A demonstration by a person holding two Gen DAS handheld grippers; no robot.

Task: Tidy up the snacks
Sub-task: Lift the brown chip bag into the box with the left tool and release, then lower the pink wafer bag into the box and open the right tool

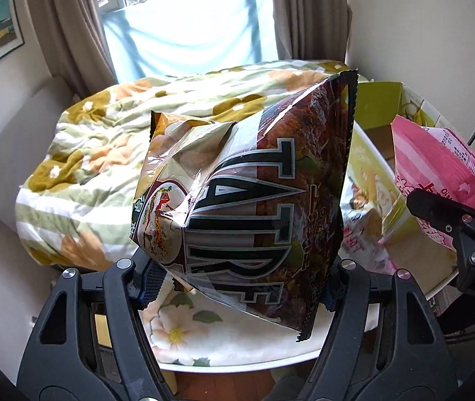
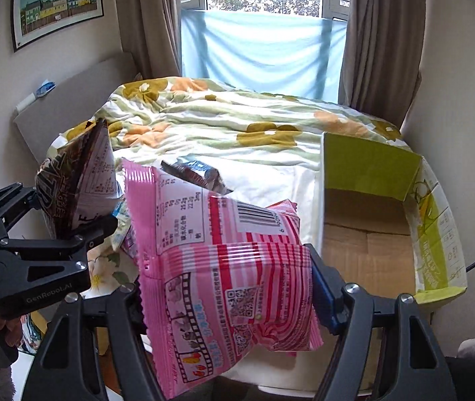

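The left tool (image 1: pixel 241 284) pinches a big brown chip bag (image 1: pixel 247 200) by its lower part. The right tool (image 2: pixel 227 287) pinches a pink snack bag (image 2: pixel 230 280) across its middle. Both bags hang in the air above the round bench (image 1: pixel 237 344), side by side and close together.

What could go wrong? The brown bag is puffy and slick, and its long top sticks far out from the tool. It could slip out if the squeeze is weak, and a hard squeeze could crush the chips inside. The pink bag droops at both ends, so a loose corner could catch on the box wall on its way in. The two tools are near each other, so one could bump the other if both go for the box at once.

The open cardboard box (image 2: pixel 371 240) with green flaps sits on the right side of the bench. It looks empty and is likely where the bags go. The tall green flap (image 2: pixel 364 163) stands up at the back and may get in the way. More small snack packs (image 2: pixel 200 173) lie on the bench under the pink bag. Behind the bench is a bed with a flower blanket (image 2: pixel 237 123), then a window with curtains (image 2: pixel 147 26).
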